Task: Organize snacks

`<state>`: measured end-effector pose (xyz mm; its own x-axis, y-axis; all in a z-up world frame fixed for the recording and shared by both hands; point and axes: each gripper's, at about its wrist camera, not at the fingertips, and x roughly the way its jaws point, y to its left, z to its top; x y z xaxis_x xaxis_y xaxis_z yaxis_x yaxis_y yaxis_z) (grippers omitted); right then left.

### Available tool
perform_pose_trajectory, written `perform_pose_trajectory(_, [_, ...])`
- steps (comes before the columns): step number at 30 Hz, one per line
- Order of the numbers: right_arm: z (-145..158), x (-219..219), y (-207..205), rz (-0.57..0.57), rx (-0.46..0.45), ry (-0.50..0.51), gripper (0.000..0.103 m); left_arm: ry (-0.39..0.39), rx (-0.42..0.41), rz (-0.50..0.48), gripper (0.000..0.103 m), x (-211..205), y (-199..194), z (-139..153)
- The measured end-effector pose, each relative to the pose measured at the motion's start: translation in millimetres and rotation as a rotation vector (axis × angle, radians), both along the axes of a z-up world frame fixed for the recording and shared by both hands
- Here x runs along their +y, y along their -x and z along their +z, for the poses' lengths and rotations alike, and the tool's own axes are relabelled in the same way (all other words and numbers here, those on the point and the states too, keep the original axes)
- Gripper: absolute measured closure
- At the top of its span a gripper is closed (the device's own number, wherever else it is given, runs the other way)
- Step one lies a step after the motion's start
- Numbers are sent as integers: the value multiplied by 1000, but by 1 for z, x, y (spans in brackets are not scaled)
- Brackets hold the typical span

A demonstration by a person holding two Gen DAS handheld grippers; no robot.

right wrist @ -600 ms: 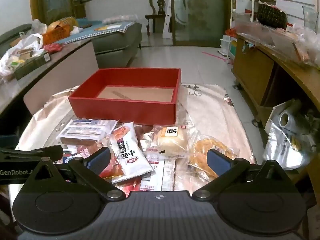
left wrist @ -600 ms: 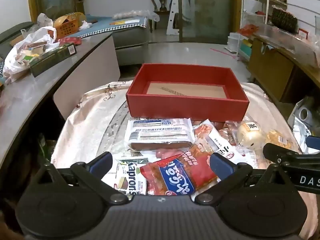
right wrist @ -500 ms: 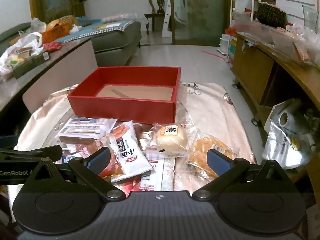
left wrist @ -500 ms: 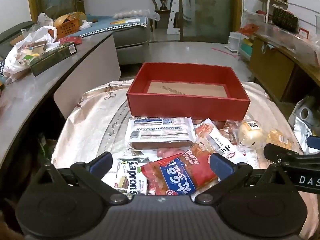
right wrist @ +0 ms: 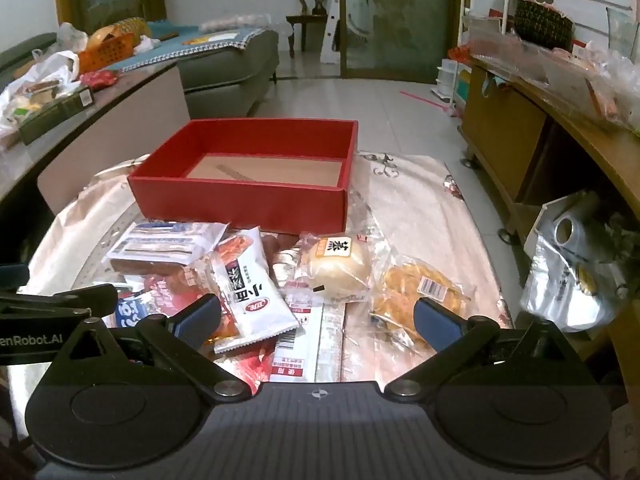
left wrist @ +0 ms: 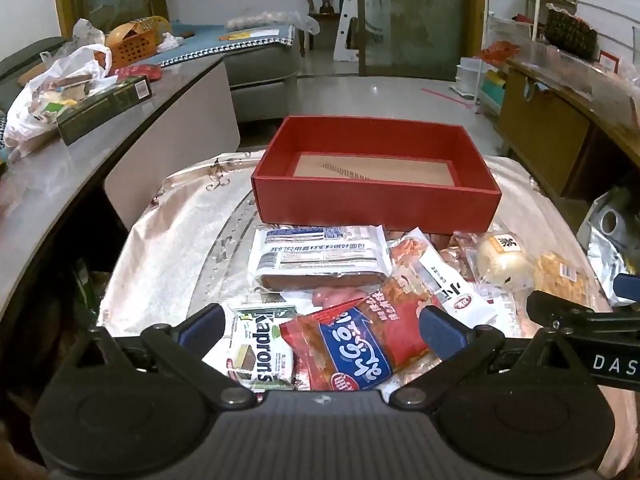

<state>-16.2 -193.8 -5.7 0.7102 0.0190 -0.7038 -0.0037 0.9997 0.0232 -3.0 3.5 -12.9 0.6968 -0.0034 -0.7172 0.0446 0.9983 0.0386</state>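
An empty red box (left wrist: 376, 198) (right wrist: 244, 200) stands at the far side of a cloth-covered table. In front of it lies a pile of snack packets: a long white cake pack (left wrist: 320, 256), a green seaweed pack (left wrist: 262, 350), a red and blue packet (left wrist: 360, 344), a white and red packet (right wrist: 248, 288), a round bun (right wrist: 338, 266) and a golden pastry (right wrist: 420, 290). My left gripper (left wrist: 320, 326) hovers open above the red and blue packet. Open too, my right gripper (right wrist: 318, 314) hangs over the packets in front of the bun. Neither holds anything.
A grey counter (left wrist: 60, 168) with a plastic bag and a dark green box runs along the left. A wooden cabinet (right wrist: 504, 136) stands on the right, with silver foil bags (right wrist: 572, 280) beside the table. Tiled floor lies beyond the box.
Both grippers have crept slightly forward over the pile, so the box and snacks sit a touch lower and nearer in each view. Nothing was taken hold of.
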Motion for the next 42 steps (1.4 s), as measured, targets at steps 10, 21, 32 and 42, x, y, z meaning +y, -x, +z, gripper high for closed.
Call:
perform_pose_trajectory(10, [-6,-1,-2,-3,28,16,0,2,10,-18,4,-3,-5,4])
perform_pose_trajectory(21, [-6,-1,-2,-3,27,15,0,7,10,-20,4,-2,-5,3])
perform_pose_trajectory(32, [-8,-1,-2,-3,36,11,0,6,14,-20,4,-2,-5,2])
perform_pose_trajectory(42, [-9,-2,-2,-3,45,8,0,3,16,-21,4,-3,-5,2])
